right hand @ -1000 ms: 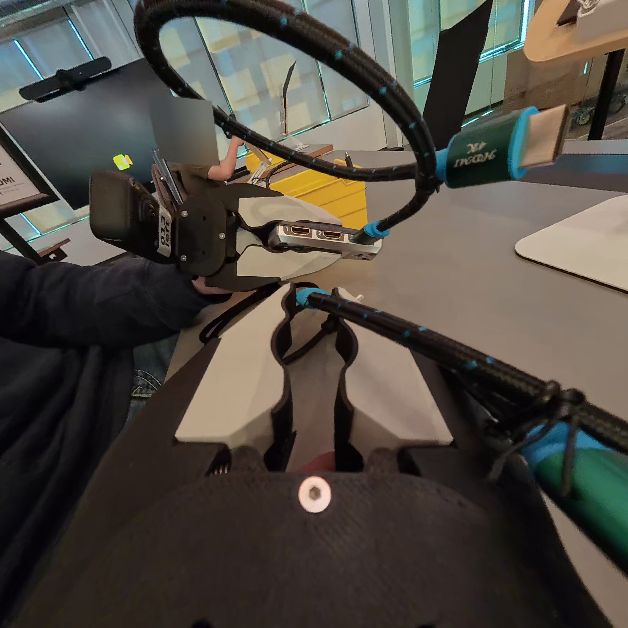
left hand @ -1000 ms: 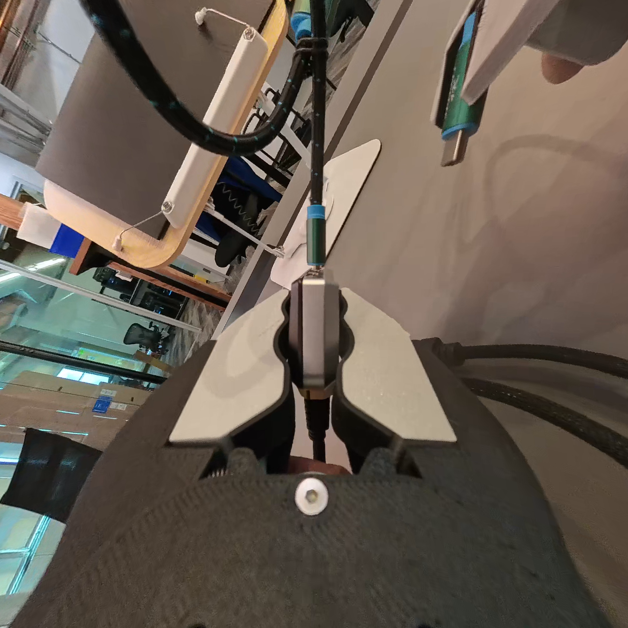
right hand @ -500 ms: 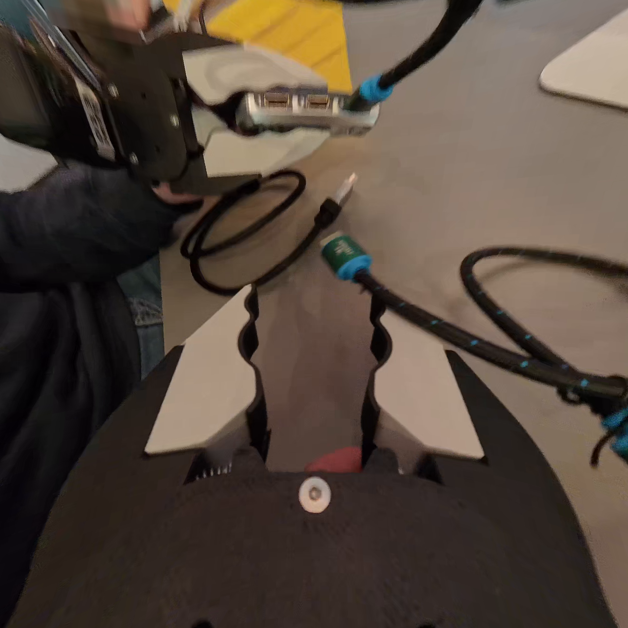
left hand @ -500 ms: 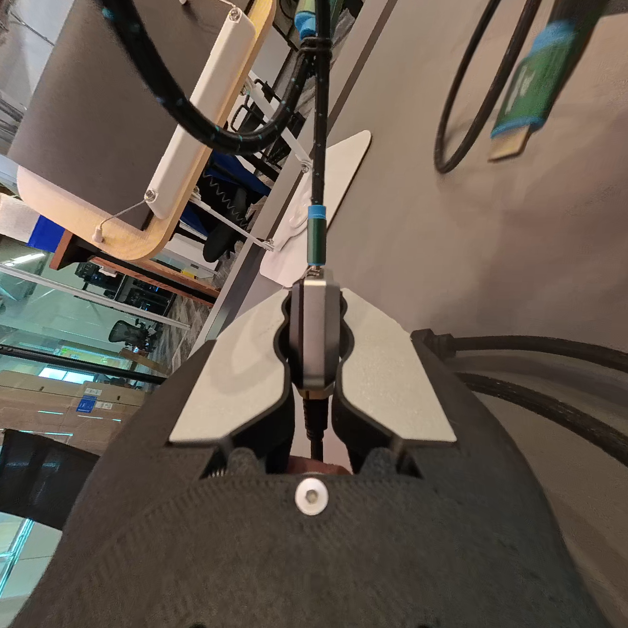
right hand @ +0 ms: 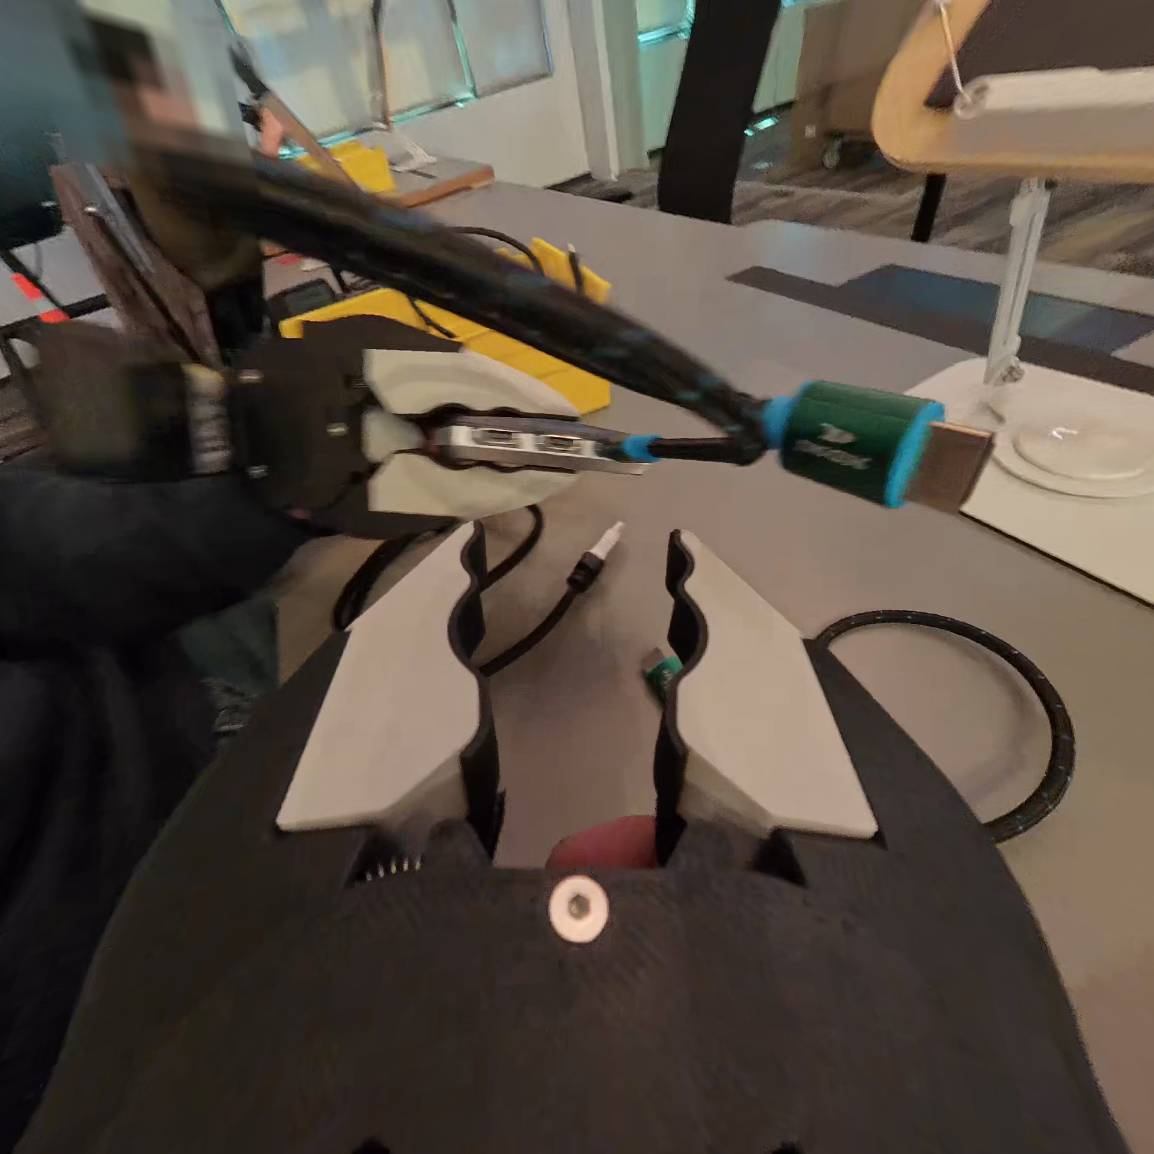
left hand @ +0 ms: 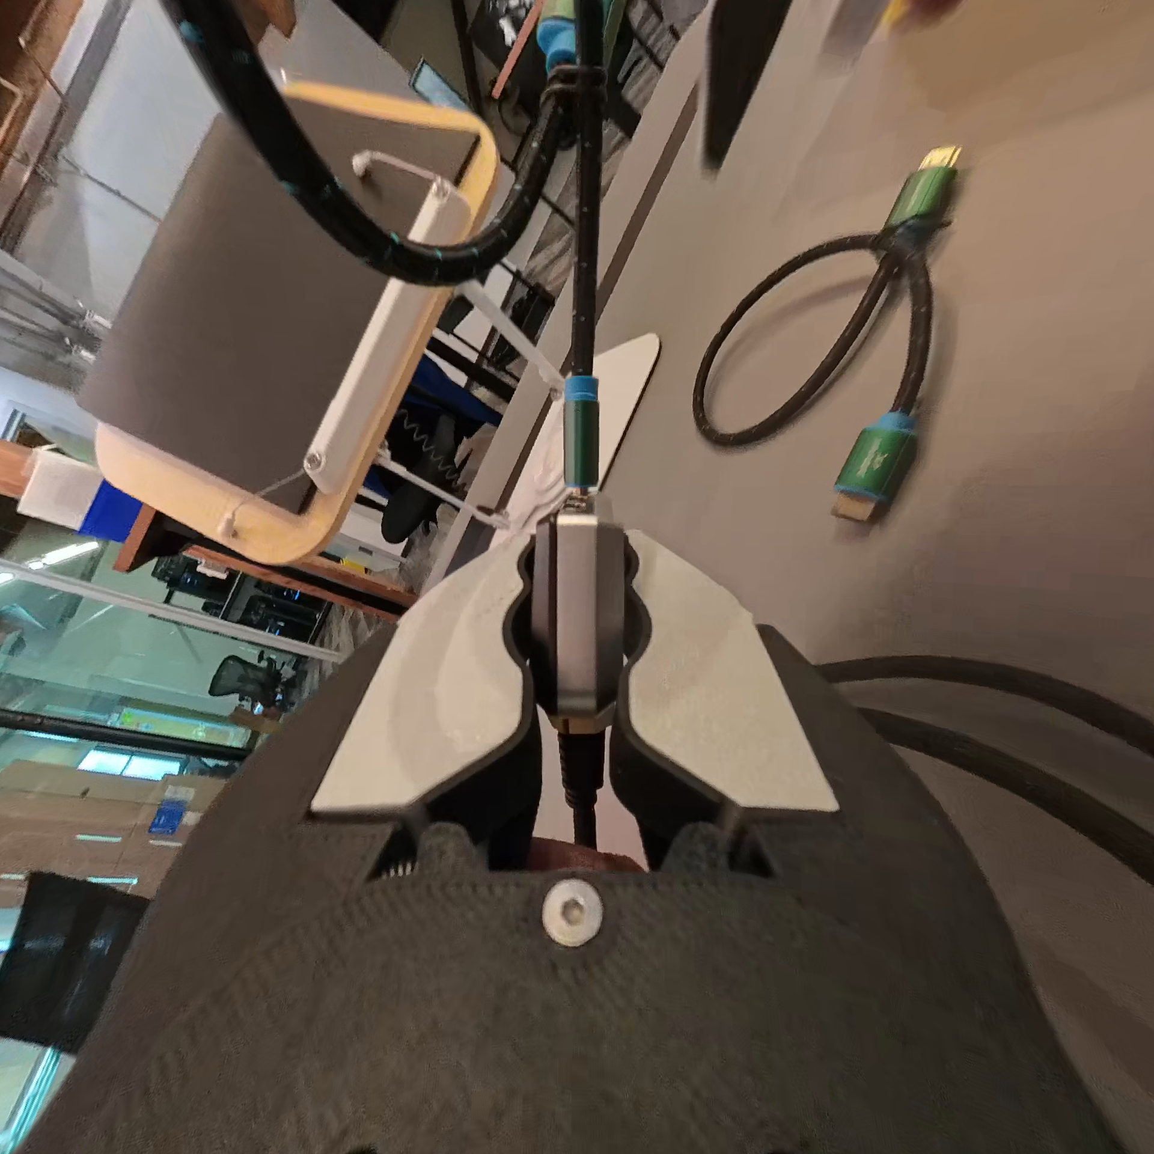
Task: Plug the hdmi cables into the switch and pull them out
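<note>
My left gripper (left hand: 581, 552) is shut on the silver HDMI switch (left hand: 577, 624) and holds it above the grey table. One green HDMI plug (left hand: 581, 437) sits in the switch's end; its black braided cable (left hand: 584, 218) runs upward. In the right wrist view the switch (right hand: 531, 444) shows two empty ports, and the same cable's free green plug (right hand: 855, 446) hangs beside it. My right gripper (right hand: 574, 549) is open and empty. A second looped HDMI cable (left hand: 812, 350) lies on the table, its green plug (right hand: 662, 673) by my right finger.
A thin black cable with a small plug (right hand: 599, 543) lies on the table under the switch. A lamp with a white base (right hand: 1061, 449) stands at the right. A yellow bin (right hand: 449, 350) is behind. A person's dark sleeve (right hand: 125, 549) is at left. The left gripper's tips are roughly 8 cm from the right gripper's.
My right gripper opened and let go of the braided cable, which now lies looped on the table. The right gripper then lifted and tilted up. The left gripper kept its hold on the switch.
</note>
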Available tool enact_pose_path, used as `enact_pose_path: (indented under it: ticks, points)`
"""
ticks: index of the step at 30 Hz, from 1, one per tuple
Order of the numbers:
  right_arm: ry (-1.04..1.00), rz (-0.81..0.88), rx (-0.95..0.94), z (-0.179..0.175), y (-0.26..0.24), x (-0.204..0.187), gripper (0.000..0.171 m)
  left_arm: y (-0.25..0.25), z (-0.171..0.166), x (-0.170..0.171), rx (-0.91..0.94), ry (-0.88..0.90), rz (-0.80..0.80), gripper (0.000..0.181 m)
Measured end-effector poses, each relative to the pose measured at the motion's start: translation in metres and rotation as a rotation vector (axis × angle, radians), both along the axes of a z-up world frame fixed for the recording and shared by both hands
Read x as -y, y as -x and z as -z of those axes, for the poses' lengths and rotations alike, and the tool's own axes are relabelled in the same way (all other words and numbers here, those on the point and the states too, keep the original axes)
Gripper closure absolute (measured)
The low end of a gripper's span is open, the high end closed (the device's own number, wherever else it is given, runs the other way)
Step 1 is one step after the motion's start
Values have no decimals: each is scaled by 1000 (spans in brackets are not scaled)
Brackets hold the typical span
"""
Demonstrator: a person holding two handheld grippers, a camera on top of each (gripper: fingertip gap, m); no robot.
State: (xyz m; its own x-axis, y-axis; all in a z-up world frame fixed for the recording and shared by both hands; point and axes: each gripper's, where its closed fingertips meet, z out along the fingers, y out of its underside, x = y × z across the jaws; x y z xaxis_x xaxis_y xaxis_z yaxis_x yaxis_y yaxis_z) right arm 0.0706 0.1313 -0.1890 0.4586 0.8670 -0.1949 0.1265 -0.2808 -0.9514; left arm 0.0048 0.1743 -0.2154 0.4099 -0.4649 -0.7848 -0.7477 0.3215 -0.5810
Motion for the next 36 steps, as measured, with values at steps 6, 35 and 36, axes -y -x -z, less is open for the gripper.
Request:
enact_pose_path:
  ticks: [6,35,36]
  points:
    - [25,-26,-116,3,29,-34,128,-16,-17,16,10,-36,69,160]
    - [-126,-76,-167,-6,44,-22,129,-22,-11,5,-191,-86,-15,144]
    - [-118,-75,-173,-6,43,-22,136,-21,-11,5,-191,-84,-26,145]
